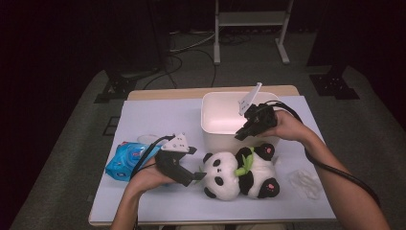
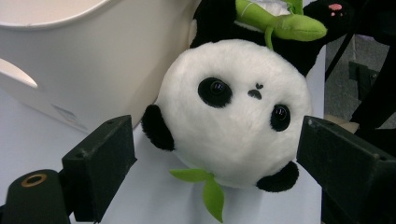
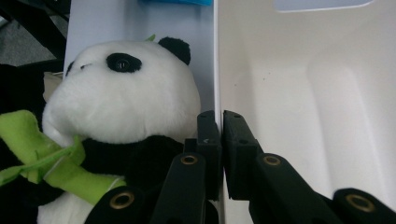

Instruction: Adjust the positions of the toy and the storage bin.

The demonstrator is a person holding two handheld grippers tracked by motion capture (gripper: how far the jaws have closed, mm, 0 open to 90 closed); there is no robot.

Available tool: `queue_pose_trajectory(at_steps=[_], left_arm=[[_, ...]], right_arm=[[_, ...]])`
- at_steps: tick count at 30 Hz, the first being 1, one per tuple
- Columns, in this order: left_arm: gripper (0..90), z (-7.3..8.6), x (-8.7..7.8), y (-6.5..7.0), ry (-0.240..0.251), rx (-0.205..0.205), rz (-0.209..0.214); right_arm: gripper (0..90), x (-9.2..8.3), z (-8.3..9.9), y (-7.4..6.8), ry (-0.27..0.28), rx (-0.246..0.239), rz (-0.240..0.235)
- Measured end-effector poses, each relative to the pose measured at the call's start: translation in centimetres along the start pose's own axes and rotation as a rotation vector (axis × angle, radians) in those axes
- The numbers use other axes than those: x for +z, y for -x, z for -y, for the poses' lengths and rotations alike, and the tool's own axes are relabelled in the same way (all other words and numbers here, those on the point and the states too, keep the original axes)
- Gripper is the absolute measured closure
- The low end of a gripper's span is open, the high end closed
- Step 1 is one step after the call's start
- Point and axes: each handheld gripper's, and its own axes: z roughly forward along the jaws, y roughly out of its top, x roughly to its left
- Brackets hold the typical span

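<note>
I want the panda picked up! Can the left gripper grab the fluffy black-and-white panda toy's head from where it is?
Probably yes. The left gripper is open, its jaws standing either side of the fluffy black-and-white panda toy, nothing between. The right gripper is busy, shut on the white plastic bin wall.

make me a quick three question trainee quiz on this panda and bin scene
1. True or false: the right gripper is shut on the near wall of the white plastic bin.
2. What sits between the open jaws of the left gripper? A) blue wipes pack B) head of the black and white plush panda C) bin handle
3. What green thing does the panda hold?

Key: 1 true. 2 B. 3 a plush bamboo stalk.
</note>
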Motion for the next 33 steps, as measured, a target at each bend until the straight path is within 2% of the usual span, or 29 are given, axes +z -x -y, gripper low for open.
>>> queue_pose_trajectory(at_steps=[11,16,19,33], left_arm=[[10.6,0.0,-0.2,0.0,0.002,0.003,-0.003],[10.6,0.0,-0.3,0.0,0.003,0.004,-0.004],[10.6,0.0,-0.2,0.0,-0.009,0.007,-0.012],[10.6,-0.1,0.3,-0.2,-0.005,0.01,0.004]], right_arm=[[85.1,0.1,0.0,-0.2,0.001,-0.001,-0.005],[83.1,0.1,0.1,0.1,0.008,0.019,-0.018],[76.4,-0.2,0.1,0.0,0.019,0.03,0.0],[67.5,-3.3,1.4,-1.3,0.085,0.06,0.062]])
